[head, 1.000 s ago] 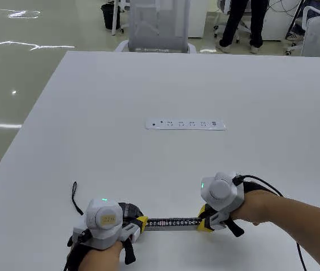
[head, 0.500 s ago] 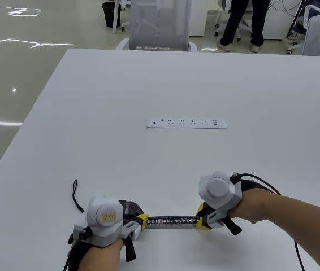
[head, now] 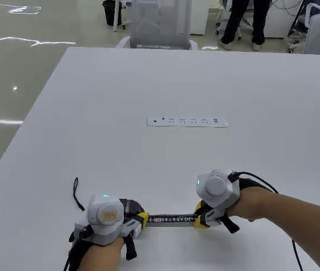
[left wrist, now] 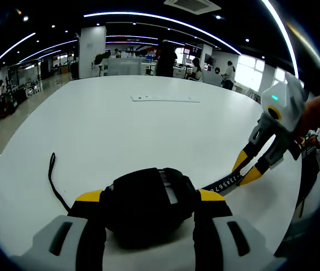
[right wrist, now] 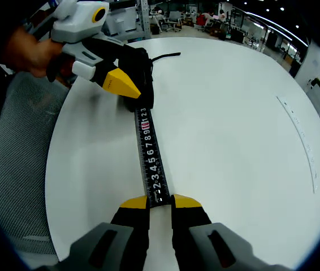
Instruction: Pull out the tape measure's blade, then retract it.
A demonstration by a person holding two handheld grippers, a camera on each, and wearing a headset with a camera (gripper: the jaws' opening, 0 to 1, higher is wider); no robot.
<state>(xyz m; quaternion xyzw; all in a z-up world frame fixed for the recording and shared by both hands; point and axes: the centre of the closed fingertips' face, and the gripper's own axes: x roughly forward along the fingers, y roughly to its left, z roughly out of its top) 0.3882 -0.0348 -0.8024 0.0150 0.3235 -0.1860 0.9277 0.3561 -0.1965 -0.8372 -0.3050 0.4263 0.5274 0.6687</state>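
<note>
My left gripper (left wrist: 150,196) was clamped around the black rounded tape measure case (left wrist: 143,217). Near that case, my right gripper (right wrist: 160,201) pinched its dark white-numbered blade (right wrist: 148,152).

Open-plan office with a wide white work surface (head: 92,101)

A power strip (head: 187,121) lies on the surface; a mesh-backed office chair (head: 160,25) stands at its far edge; the floor (head: 13,68) is pale and glossy; a standing person's legs (head: 243,22) show beyond, by more desks; long light strips (left wrist: 148,15) cross the dark ceiling above.
</note>
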